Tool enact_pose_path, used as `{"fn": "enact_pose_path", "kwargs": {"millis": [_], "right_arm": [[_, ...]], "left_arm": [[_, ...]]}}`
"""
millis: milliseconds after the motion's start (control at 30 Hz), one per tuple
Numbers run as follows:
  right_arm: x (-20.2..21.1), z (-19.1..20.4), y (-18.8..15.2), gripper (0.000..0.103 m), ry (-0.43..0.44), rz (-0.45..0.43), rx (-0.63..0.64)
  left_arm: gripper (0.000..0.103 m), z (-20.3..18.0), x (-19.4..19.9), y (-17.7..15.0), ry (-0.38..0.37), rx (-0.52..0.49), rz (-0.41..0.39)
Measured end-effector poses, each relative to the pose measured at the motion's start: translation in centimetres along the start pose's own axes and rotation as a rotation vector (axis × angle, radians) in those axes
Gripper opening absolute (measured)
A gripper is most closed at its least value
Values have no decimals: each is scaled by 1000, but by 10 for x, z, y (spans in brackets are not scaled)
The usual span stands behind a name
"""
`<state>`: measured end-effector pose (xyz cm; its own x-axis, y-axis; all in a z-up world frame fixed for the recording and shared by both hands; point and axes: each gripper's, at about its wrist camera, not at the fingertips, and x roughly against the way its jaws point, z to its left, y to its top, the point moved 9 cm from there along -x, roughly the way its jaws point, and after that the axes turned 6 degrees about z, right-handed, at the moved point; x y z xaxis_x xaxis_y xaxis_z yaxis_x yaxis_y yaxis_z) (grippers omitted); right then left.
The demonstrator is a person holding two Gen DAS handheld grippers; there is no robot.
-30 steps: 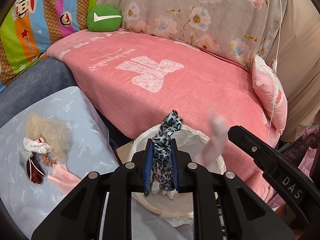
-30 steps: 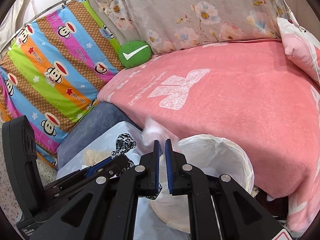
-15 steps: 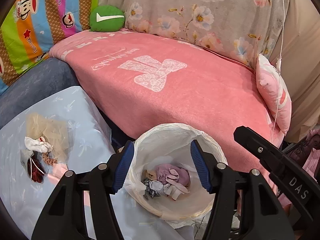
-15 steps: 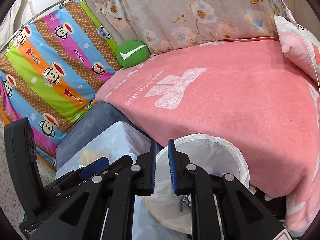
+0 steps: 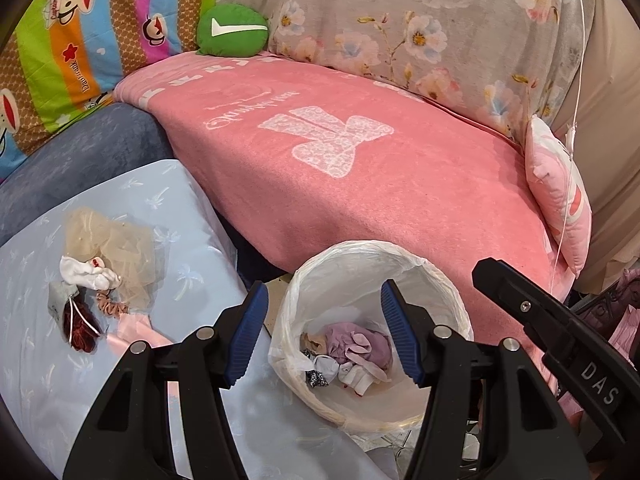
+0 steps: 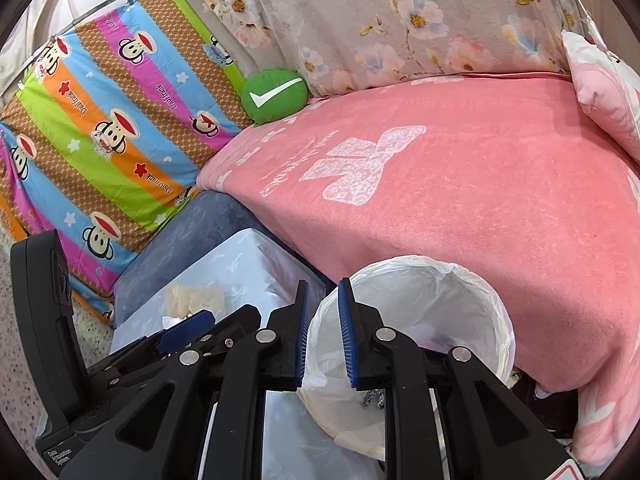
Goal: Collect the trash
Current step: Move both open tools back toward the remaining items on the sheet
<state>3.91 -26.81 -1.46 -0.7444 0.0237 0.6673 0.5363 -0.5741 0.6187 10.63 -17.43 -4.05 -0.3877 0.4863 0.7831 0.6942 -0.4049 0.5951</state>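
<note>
A white bin with a plastic liner (image 5: 436, 276) stands on the floor by the pink bed; it also shows in the right wrist view (image 6: 472, 280). Several cloth scraps (image 5: 352, 348) lie inside it, among them a leopard-print piece (image 5: 316, 378). My left gripper (image 5: 322, 334) is open and empty above the bin's near rim. My right gripper (image 6: 323, 332) is open by a narrow gap and empty over the bin's left rim. More scraps (image 5: 96, 276) lie on the light blue table (image 5: 36, 360): beige netting, a white piece, a dark red piece.
A pink blanket (image 5: 360, 160) covers the bed behind the bin. A green cushion (image 5: 232, 30) and a striped monkey-print cover (image 6: 104, 128) stand at the back left. A pink pillow (image 5: 560, 196) lies at the right. The other gripper's body (image 5: 560, 332) reaches in from the right.
My left gripper opened and dropped the leopard-print cloth into the bin. A pink scrap fell from the right gripper into the bin, and its jaws opened slightly.
</note>
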Motion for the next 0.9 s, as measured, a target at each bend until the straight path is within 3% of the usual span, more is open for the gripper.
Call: {"fn": "enact_pose_path", "kwargs": {"millis": [167, 300, 900], "right_arm": [[-6, 11, -3, 17, 8, 14, 19], [-13, 20, -7, 26, 12, 27, 33], [-53, 86, -37, 27, 74, 122, 134]], "left_arm": [[56, 16, 0, -3, 12, 33, 4], [61, 34, 0, -7, 23, 70, 15], [64, 125, 12, -31, 112, 232, 24]]}}
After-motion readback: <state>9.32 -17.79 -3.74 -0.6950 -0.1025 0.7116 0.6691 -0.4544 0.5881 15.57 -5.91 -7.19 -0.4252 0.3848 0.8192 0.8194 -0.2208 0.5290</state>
